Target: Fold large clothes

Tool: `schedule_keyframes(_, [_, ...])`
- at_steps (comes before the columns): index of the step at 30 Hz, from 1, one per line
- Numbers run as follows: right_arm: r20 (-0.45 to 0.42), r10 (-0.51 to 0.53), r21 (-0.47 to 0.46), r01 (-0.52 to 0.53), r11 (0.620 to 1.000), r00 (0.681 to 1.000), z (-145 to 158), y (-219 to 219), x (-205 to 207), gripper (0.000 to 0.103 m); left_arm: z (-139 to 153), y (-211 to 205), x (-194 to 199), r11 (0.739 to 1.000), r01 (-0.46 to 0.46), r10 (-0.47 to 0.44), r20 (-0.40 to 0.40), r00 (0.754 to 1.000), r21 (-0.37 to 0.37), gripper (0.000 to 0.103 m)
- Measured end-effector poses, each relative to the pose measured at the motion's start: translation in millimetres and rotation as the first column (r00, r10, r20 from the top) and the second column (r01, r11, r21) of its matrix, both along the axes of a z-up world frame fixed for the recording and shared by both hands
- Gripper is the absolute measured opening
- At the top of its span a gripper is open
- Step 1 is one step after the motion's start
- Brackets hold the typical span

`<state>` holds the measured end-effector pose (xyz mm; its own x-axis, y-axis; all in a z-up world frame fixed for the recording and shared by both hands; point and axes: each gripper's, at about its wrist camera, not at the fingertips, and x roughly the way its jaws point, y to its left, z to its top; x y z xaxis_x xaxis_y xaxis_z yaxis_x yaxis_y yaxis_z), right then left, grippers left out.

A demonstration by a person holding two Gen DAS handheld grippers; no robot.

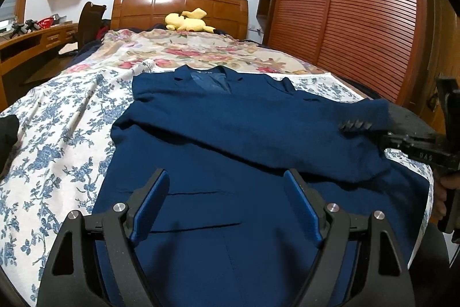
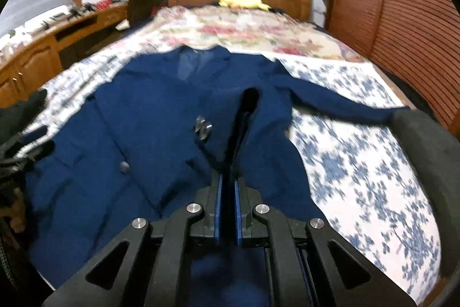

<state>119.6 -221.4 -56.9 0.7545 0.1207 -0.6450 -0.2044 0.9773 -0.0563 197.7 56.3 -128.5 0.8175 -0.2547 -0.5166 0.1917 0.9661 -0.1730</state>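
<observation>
A navy jacket lies face up across the foot end of the bed, collar toward the headboard. The left gripper hovers above its lower front, fingers spread wide and holding nothing. The right gripper has its fingers pressed together on a sleeve (the cuff buttons show), drawn across the chest.
</observation>
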Motion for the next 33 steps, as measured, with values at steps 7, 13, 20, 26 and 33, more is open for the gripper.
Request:
schedule_keyframes(7, [-0.022, -0.002, -0.025, 0.001, 1.0, 1.0, 4.1, -13.3, 9.5, 0.028, 2.6, -1.5, -4.4, 1.0, -0.019, 0.019, 0.016, 1.0, 0.016, 0.083])
schedule_keyframes(13, [-0.029, 0.076, -0.014, -0.077, 0.997, 0.997, -6.5, -9.3, 28.4, 0.037, 5.6, -9.4, -8.0, 0.998, -0.022, 0.021, 0.026, 0.999, 0.055, 0.083])
schedule_keyframes(20, [-0.118, 0.137, -0.02, -0.14, 0.99, 0.984, -28.4, -8.7, 69.0, 0.037, 12.2, -18.4, -3.9, 0.998, -0.025, 0.024, 0.021, 0.999, 0.061, 0.083])
schedule_keyframes(26, [-0.156, 0.165, -0.024, -0.171, 0.985, 0.974, -34.6, -23.9, 80.7, 0.037, 17.0, -34.4, 2.4, 0.998, -0.012, 0.01, 0.029, 1.0, 0.06, 0.083])
schedule_keyframes(33, [-0.085, 0.162, -0.009, -0.164, 0.986, 0.983, -9.6, -50.4, 72.7, 0.053, 18.3, -51.5, 3.9, 0.998, 0.026, -0.028, 0.028, 0.999, 0.064, 0.083])
